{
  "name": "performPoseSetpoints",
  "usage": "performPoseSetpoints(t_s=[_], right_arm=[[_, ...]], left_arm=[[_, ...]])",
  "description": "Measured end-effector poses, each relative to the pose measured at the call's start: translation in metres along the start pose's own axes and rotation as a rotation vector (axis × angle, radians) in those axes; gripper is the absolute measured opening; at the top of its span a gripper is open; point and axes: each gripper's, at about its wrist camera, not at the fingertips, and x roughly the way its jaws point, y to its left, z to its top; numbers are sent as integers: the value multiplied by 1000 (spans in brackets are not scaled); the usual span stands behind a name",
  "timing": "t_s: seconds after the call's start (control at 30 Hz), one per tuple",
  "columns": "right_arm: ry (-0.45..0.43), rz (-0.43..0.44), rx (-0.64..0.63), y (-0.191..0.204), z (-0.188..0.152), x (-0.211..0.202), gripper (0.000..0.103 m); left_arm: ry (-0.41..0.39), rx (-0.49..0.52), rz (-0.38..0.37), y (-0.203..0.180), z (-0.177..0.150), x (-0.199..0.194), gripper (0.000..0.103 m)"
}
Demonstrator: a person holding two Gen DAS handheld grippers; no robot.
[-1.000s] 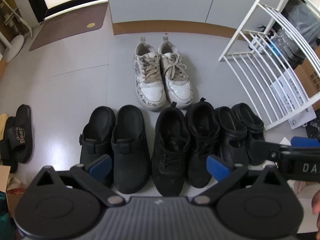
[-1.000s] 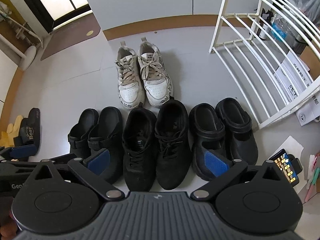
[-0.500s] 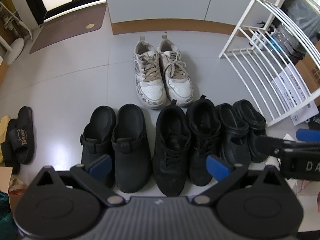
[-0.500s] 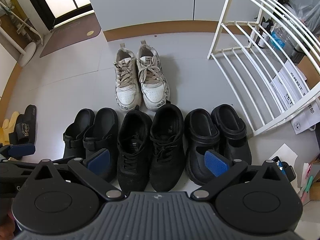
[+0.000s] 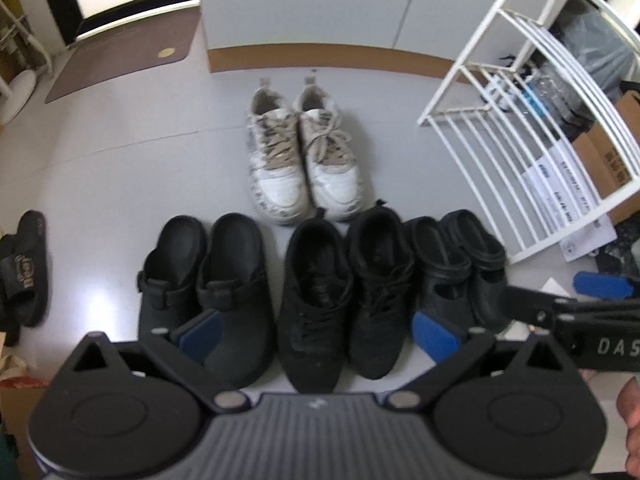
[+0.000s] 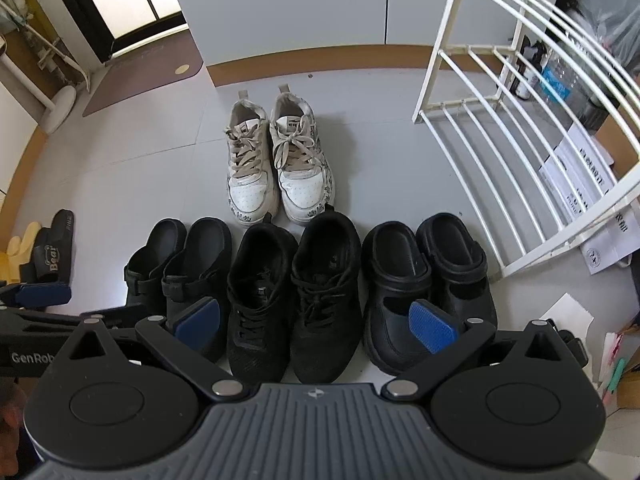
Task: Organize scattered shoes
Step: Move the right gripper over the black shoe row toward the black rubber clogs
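On the grey floor a row of black shoes lies side by side: a pair of clogs at the left, a pair of lace-up sneakers in the middle, a pair of strapped clogs at the right. A white sneaker pair sits just behind them. My left gripper hangs open above the row's near end, holding nothing. My right gripper is likewise open and empty above the row. Each gripper shows at the edge of the other's view.
A white wire shoe rack stands at the right, with boxes and papers behind it. Black slippers lie at the far left. A brown doormat lies by the door; a white cabinet stands behind.
Both grippers have pulled back and risen a little, so the shoes look slightly farther. No shoe has moved. Both stay open.
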Motion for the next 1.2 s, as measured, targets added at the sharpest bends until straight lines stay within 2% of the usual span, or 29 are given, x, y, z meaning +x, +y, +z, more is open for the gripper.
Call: performPoseSetpoints(t_s=[0.13, 0.3, 0.47, 0.53, 0.73, 0.83, 0.97, 1.07, 1.2], right_arm=[[-33, -4, 15, -27, 0, -10, 103], [-66, 40, 52, -68, -6, -19, 103], [-89, 38, 128, -109, -7, -20, 103], [-98, 46, 149, -122, -9, -17, 103], [-147, 5, 148, -138, -12, -7, 102], [-157, 2, 122, -140, -13, -1, 97], [-187, -21, 92, -143, -12, 4, 97], [-182, 27, 120, -147, -9, 8, 97], [-160, 6, 65, -140, -5, 16, 97]], left_arm=[[1, 33, -34, -15, 0, -1, 103], [-8, 90, -98, -32, 2, -5, 102], [-28, 126, -217, -38, 0, -8, 102], [-27, 143, -234, -40, -1, -7, 102], [-17, 182, -230, -45, -5, -2, 101], [-11, 197, -234, -46, -5, 0, 101], [-14, 221, -233, -49, -4, -1, 101], [2, 204, -261, -48, -2, 0, 101], [22, 183, -286, -49, 1, 4, 101]])
